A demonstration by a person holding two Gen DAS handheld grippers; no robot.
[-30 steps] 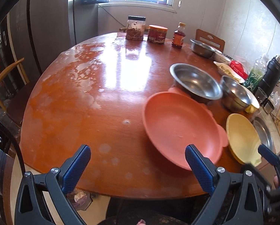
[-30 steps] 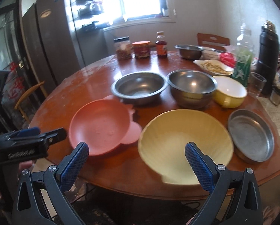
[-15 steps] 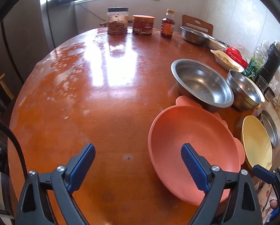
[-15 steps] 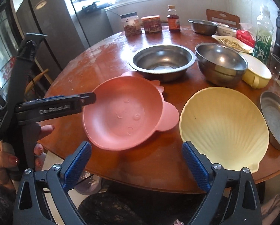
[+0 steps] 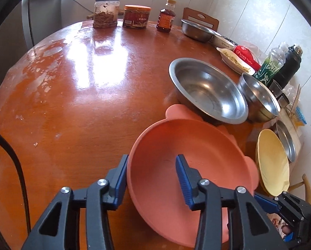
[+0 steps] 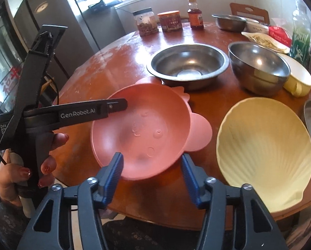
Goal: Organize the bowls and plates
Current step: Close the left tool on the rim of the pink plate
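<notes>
I had the pink bowl near the tabletop edge, beside the yellow dish. My left gripper straddled its left rim, fingers closing but not yet pinching; my right gripper hovered at its near rim, fingers closing on nothing. I judged it best to seat the rim deep before squeezing, then lift level.

- Steel bowls: three
- Pink plate: one
- Yellow shell plate: one
- Steel pan: one
- Jars: two
- Bottles: two
</notes>
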